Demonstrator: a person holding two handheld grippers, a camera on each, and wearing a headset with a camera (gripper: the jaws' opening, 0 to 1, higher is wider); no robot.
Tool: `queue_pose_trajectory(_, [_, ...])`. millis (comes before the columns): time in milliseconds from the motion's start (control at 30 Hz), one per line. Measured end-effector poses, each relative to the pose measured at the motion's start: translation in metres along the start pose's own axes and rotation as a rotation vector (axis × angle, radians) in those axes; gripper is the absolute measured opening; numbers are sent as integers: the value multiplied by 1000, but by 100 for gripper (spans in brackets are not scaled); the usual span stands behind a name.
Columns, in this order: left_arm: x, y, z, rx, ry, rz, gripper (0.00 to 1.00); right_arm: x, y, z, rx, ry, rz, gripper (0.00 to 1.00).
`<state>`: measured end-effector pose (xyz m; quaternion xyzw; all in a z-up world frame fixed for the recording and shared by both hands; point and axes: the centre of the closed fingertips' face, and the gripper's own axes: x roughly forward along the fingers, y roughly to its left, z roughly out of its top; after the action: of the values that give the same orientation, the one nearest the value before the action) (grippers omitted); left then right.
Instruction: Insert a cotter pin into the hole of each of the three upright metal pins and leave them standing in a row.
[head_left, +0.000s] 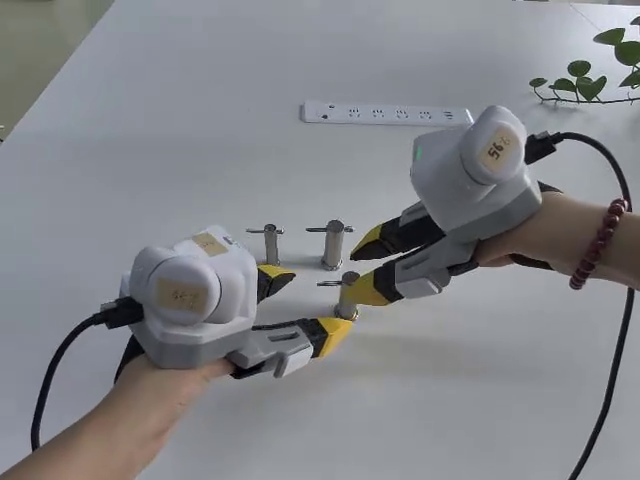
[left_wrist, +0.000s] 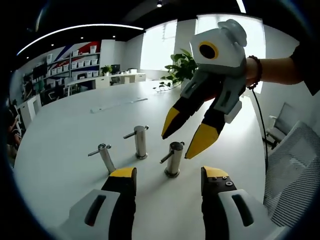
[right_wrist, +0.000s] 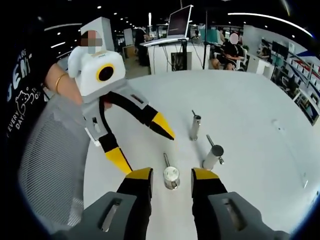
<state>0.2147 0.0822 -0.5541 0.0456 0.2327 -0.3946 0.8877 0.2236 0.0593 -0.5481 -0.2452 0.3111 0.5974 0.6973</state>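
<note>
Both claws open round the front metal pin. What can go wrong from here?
1. The short upright steel pin at the front stands between the yellow tips of the left claw and right claw; a sideways brush may topple it.
2. Its thin cotter pin juts sideways; a tip could snag it.
3. The two rear steel pins stand close behind, so a fall could knock them.

The table (head_left: 200, 150) is white, smooth and matt. The pins (head_left: 333, 245) are bare metal with a satin shine (their flat tops catch the light). The left gripper (head_left: 315, 305) and right gripper (head_left: 360, 270) have pale grey matt plastic shells. The strip (head_left: 387, 114) is white plastic. The bracelet (head_left: 597, 245) has glossy dark-red beads, and the cable (head_left: 575, 136) is smooth and black.
</note>
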Motion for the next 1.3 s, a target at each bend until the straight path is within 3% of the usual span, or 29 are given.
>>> queue_pose_trajectory(200, [-12, 2, 1, 18, -4, 17, 60, 5, -2, 1, -9, 3, -9, 24])
queue_pose_trajectory(467, [-27, 3, 12, -38, -43, 23, 68, 11, -2, -1, -27, 26, 1, 20])
queue_pose_trajectory(967, [-53, 16, 19, -56, -84, 96, 79, 22, -3, -7, -96, 77, 10, 9])
queue_pose_trajectory(1300, [-63, 22, 18, -22, -66, 137, 82, 22, -1, -7, -118, 88, 13, 9])
